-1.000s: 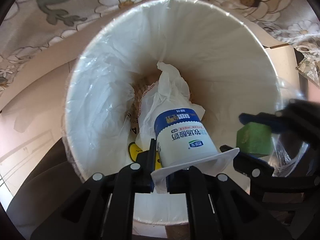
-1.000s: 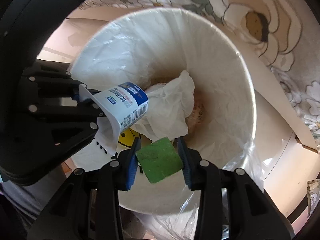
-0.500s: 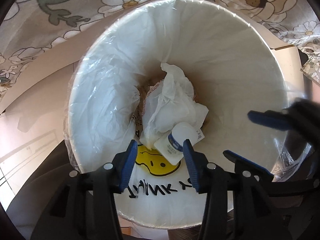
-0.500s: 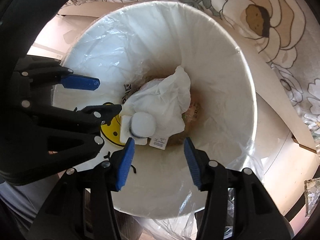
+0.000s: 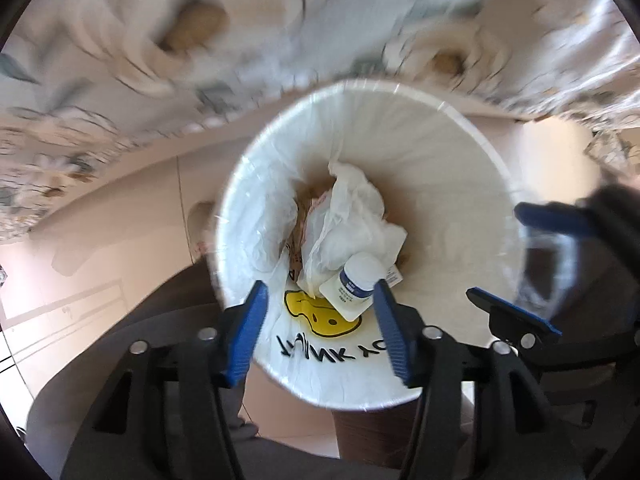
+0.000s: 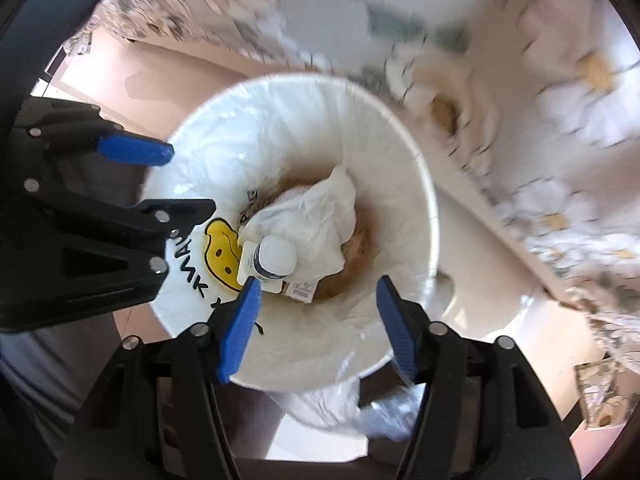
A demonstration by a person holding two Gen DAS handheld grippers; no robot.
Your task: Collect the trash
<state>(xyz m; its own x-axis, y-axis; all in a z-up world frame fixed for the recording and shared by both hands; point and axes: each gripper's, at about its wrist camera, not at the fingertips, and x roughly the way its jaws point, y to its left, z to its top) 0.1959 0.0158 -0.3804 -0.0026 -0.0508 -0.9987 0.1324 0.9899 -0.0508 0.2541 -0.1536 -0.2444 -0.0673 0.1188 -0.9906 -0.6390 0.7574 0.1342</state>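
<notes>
Below our left tool (image 5: pixel 320 320) and right tool (image 6: pixel 316 312), both just spread and empty, lay a white plastic yogurt cup (image 5: pixel 354 286) on crumpled white plastic (image 5: pixel 352 216) inside the round, bag-lined white bin (image 5: pixel 472 168).

Floral cloth (image 5: pixel 280 40) motion-blurred; crumpled white bag (image 5: pixel 352 216) hides bin bottom; green block unseen.

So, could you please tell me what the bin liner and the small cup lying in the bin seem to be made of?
Bin liner: thin white plastic film, slightly glossy; it wrinkles, catches highlights and carries a printed yellow smiley. Small cup: probably rigid white plastic, smooth, with a blue printed band around it; coated paper cannot be ruled out.
</notes>
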